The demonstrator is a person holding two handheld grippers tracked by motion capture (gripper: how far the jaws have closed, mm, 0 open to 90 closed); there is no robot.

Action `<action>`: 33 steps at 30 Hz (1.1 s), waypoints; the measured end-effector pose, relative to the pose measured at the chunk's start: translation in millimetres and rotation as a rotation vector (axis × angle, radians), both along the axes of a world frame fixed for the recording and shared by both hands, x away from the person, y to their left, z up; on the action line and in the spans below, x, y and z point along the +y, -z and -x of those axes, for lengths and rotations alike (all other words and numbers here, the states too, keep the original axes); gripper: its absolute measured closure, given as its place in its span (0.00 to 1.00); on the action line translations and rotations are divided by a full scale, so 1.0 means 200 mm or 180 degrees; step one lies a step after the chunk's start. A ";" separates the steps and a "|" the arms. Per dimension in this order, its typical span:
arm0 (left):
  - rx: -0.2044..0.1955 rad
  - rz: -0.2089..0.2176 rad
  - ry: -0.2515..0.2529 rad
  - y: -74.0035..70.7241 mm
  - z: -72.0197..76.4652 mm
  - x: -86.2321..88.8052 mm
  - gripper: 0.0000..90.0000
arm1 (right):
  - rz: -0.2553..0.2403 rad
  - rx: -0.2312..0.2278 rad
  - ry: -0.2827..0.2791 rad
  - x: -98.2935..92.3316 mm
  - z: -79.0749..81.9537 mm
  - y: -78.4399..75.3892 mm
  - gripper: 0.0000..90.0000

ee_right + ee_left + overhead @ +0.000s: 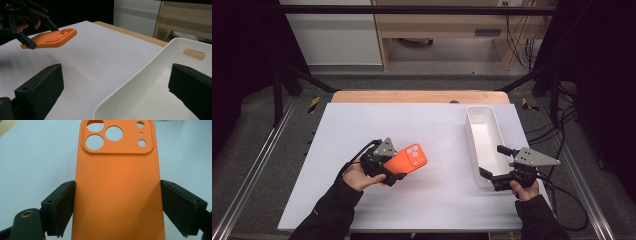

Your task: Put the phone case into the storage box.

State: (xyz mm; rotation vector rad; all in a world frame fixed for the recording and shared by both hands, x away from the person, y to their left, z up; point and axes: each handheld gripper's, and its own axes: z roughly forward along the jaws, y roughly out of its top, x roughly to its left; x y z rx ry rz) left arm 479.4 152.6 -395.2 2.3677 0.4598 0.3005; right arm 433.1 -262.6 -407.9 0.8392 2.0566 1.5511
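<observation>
Orange phone case (pixel 117 192), camera cutouts showing, clamped by left gripper (pixel 388 175); right gripper (pixel 494 165) released.

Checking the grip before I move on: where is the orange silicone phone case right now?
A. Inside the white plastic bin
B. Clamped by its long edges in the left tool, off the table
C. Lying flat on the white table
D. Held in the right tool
B. The left tool pinches the orange silicone phone case by both long edges, and the right gripper view shows it raised above the white table.
</observation>
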 end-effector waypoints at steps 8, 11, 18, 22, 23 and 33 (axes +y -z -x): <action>0.0011 0.0017 0.0159 -0.02 0.03 -0.03 0.17 | 0.0102 0.0009 -0.0187 0.07 0.01 -0.02 0.01; 0.0011 0.0036 0.0198 -0.02 0.04 -0.03 0.17 | 0.0124 0.0006 -0.0241 0.09 0.01 -0.02 0.01; 0.0013 0.0041 0.0321 -0.03 0.07 -0.06 0.17 | 0.0196 0.0009 -0.0403 0.15 0.02 -0.03 0.01; 0.0006 0.0053 0.0352 -0.03 0.08 -0.07 0.17 | 0.0212 0.0006 -0.0458 0.17 0.03 -0.03 0.01; 0.0002 0.0057 0.0362 -0.04 0.08 -0.08 0.17 | 0.0219 0.0001 -0.0481 0.18 0.03 -0.03 0.01; -0.0078 0.0015 0.0511 -0.04 0.13 -0.14 0.17 | 0.0313 0.0016 -0.0659 0.25 0.04 -0.03 0.01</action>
